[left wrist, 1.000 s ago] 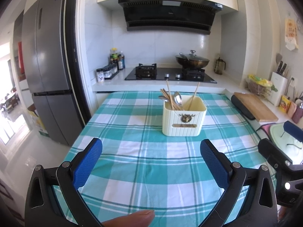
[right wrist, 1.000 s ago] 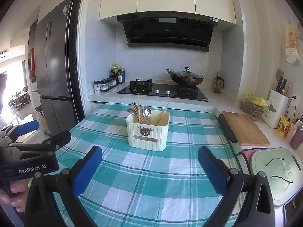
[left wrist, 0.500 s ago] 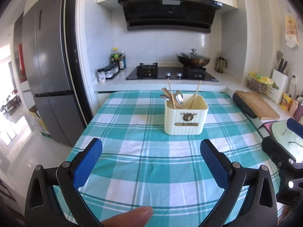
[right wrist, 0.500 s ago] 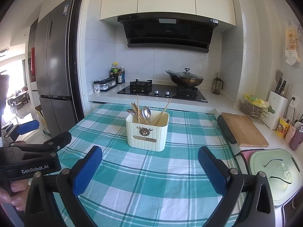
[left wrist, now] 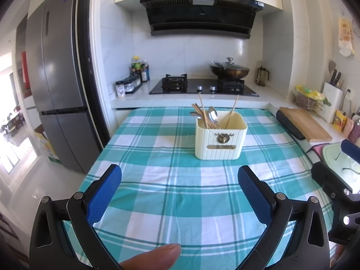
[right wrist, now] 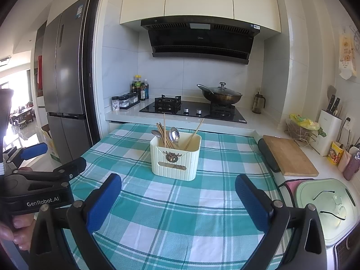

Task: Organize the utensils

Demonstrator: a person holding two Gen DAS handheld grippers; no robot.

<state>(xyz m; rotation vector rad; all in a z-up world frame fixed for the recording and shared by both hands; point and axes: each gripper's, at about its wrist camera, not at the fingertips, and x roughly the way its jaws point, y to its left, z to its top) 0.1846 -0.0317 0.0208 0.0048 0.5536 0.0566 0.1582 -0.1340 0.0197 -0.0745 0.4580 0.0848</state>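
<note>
A cream ribbed utensil holder (left wrist: 221, 140) (right wrist: 176, 159) with a brass emblem stands mid-table on the teal checked cloth (left wrist: 180, 191). Wooden chopsticks (left wrist: 202, 114) (right wrist: 163, 132) and metal spoons (left wrist: 213, 113) (right wrist: 174, 133) stick up from its left side, and a single chopstick (left wrist: 232, 110) leans on the right. My left gripper (left wrist: 180, 193) hovers open above the near part of the table, nothing between its blue pads. My right gripper (right wrist: 177, 196) is open too, just short of the holder, empty. Each gripper shows at the edge of the other's view.
Behind the table runs a counter with a gas hob (left wrist: 203, 86), a lidded wok (left wrist: 229, 69) and spice jars (left wrist: 130, 85). A fridge (left wrist: 58, 90) stands left. On the right lie a cutting board (right wrist: 289, 155), a knife block (right wrist: 329, 126) and a pale green lid (right wrist: 326, 209).
Both views have shifted slightly; the holder sits a little farther right in the left wrist view and nearer in the right wrist view. Both grippers stayed open and empty.
</note>
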